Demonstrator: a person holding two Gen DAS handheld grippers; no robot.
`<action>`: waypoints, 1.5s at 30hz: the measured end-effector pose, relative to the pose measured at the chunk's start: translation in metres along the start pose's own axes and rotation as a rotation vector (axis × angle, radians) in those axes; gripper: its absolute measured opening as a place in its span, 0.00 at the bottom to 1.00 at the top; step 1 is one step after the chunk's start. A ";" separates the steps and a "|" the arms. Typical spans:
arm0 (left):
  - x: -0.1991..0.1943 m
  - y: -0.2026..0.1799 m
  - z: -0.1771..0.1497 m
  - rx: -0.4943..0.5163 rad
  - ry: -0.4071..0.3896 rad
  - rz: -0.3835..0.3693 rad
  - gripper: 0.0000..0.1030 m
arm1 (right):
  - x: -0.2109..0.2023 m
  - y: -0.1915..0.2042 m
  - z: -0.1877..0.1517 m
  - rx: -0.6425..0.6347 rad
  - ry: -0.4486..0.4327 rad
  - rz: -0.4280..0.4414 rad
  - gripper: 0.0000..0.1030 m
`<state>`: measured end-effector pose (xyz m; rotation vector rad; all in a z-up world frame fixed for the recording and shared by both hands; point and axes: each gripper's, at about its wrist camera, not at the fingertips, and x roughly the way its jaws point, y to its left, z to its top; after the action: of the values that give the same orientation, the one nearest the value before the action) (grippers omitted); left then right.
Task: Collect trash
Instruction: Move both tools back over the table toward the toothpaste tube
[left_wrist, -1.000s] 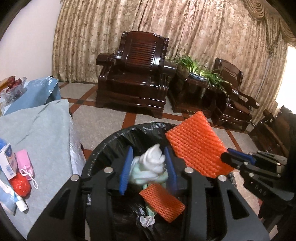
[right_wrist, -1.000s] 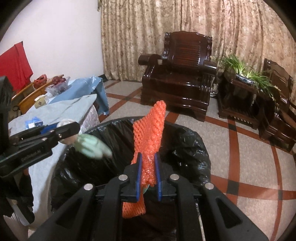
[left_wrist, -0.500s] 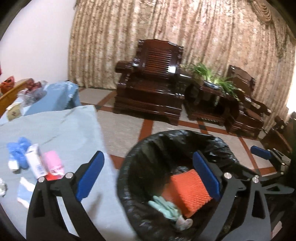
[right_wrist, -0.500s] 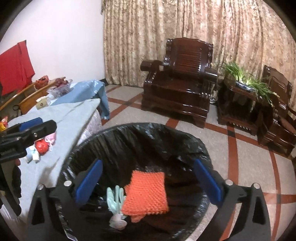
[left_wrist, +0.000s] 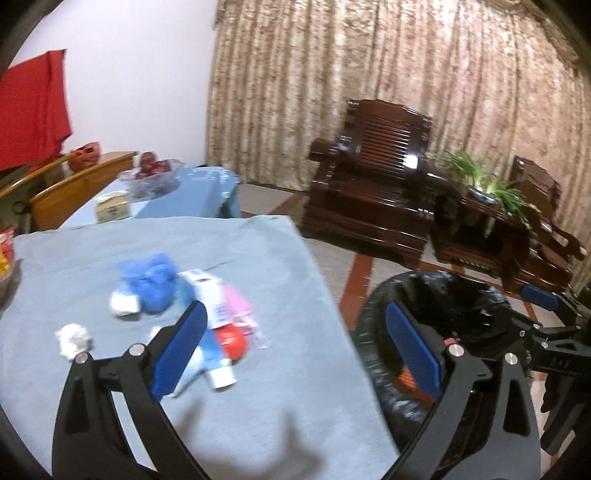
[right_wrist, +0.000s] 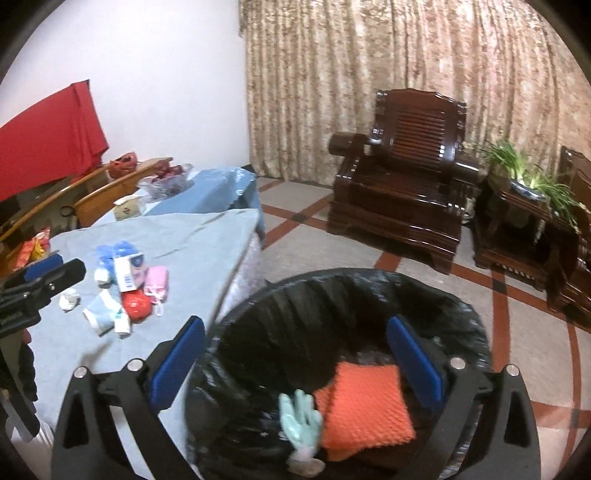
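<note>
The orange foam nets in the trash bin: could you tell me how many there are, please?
2. One orange foam net lies flat on top in the trash bin, beside the green glove; a second net's edge shows beneath it. More could be hidden underneath.

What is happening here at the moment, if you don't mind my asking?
A person with two handheld grippers is clearing trash from a table into a black-lined bin. Both the left gripper and the right gripper are open and empty. An orange foam net and a pale green glove lie in the bin. A small pile of litter remains on the blue tablecloth.
</note>
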<state>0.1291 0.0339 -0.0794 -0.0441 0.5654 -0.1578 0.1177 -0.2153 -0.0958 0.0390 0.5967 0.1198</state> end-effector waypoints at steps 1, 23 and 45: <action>-0.004 0.009 -0.001 -0.010 -0.003 0.018 0.92 | 0.002 0.006 0.001 -0.006 0.000 0.009 0.94; -0.033 0.133 -0.038 -0.102 0.017 0.248 0.92 | 0.059 0.131 -0.004 -0.096 -0.004 0.179 0.94; -0.001 0.184 -0.065 -0.151 0.080 0.295 0.92 | 0.146 0.224 -0.045 -0.172 0.184 0.285 0.45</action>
<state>0.1187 0.2157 -0.1499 -0.1002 0.6561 0.1715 0.1895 0.0253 -0.1987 -0.0546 0.7603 0.4549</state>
